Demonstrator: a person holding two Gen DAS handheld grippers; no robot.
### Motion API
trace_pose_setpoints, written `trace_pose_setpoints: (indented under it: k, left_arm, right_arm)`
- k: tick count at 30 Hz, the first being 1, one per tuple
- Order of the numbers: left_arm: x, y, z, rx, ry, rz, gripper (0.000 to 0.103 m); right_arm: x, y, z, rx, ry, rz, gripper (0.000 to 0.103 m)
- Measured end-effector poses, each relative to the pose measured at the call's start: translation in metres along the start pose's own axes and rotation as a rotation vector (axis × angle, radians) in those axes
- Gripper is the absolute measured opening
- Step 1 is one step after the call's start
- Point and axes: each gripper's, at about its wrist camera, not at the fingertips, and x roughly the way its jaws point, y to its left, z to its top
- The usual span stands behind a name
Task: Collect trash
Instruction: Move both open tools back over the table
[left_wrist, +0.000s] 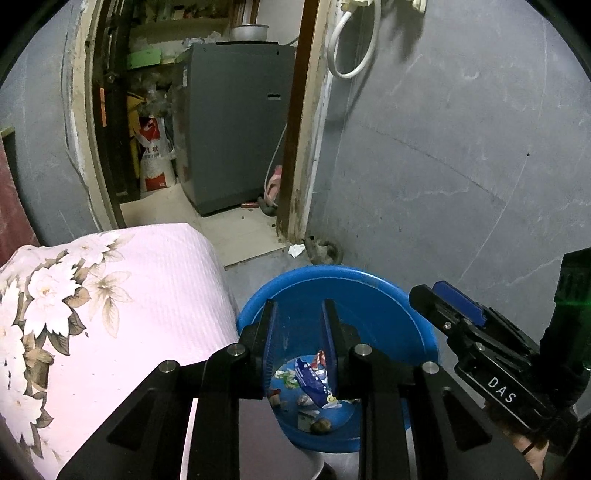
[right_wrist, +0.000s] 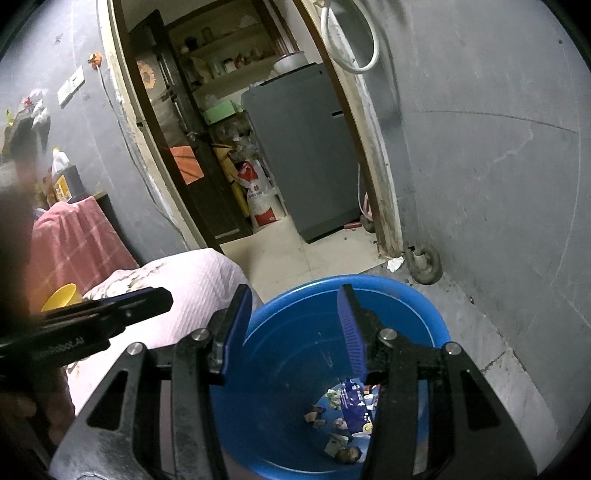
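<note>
A: Over the blue bucket (right_wrist: 436, 328) both tongs are held, and a fair share of the collecting appears to be done: wrappers (right_wrist: 351, 402) and scraps are already gathered at the bottom.

B: What is seen inside it?

A: A blue-and-white packet, a red-and-white wrapper (left_wrist: 318, 360) beside it, several paper bits and a brownish lump (right_wrist: 349, 454) near the bottom edge. The rest of the inside is bare.

B: And the tongs?

A: The left tongs (left_wrist: 300, 308) are seen with a narrow gap between the blades and nothing clamped there; the trash visible through the gap lies down in the bucket. The right tongs (right_wrist: 295, 295) are set well apart, and nothing is held by them either.

B: What is left?

A: A white crumpled scrap (left_wrist: 295, 250) is seen on the floor by the door frame, apart from the bucket; it is judged to be still uncollected. Small dark crumbs near the doorway are too small to be told. A yellow cup (right_wrist: 61, 297) is seen beyond the pink bedding (left_wrist: 140, 295); whether it counts as trash cannot be told.
</note>
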Motion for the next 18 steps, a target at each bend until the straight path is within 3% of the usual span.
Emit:
trace_pose_setpoints:
  k: [18]
  left_arm:
    - [-0.072,0.024,0.013,-0.052,-0.130,0.014,0.019]
  right_arm:
    - [-0.038,0.052,0.025,-0.090,-0.077,0.024,0.056]
